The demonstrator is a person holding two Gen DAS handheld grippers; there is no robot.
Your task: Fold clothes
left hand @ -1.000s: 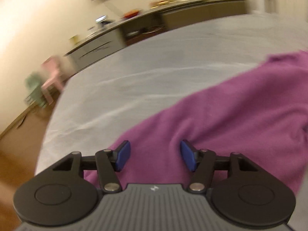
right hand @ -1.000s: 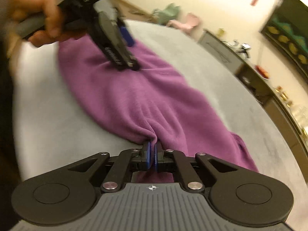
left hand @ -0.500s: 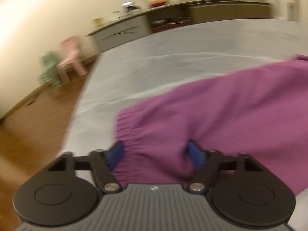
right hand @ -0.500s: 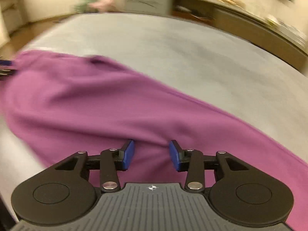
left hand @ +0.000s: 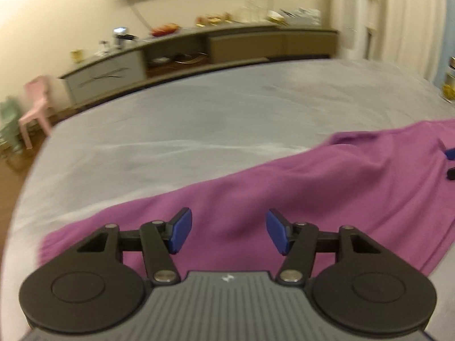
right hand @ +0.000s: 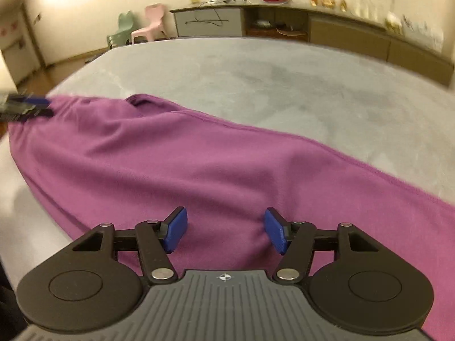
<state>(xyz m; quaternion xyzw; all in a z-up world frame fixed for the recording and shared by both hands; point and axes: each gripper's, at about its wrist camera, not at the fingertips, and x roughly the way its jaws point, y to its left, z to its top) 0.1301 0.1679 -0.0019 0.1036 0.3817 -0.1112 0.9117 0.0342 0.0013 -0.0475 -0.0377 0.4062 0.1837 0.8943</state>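
My left gripper (left hand: 227,234) closing, pads clear of purple garment (left hand: 284,187) beneath. My right gripper (right hand: 226,231) opening, nothing pinched, garment spread ahead on grey bed (right hand: 284,85).

The right gripper (right hand: 226,231) has let go of the purple garment (right hand: 199,164), its jaws opening above the cloth; the left gripper (left hand: 227,234) narrows again after widening.

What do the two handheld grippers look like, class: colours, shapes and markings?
Both look alike. The left gripper and right gripper each have two blue pads on black linkage arms with silver pivot pins, two round black discs, and a ribbed grey body bearing a small white emblem.
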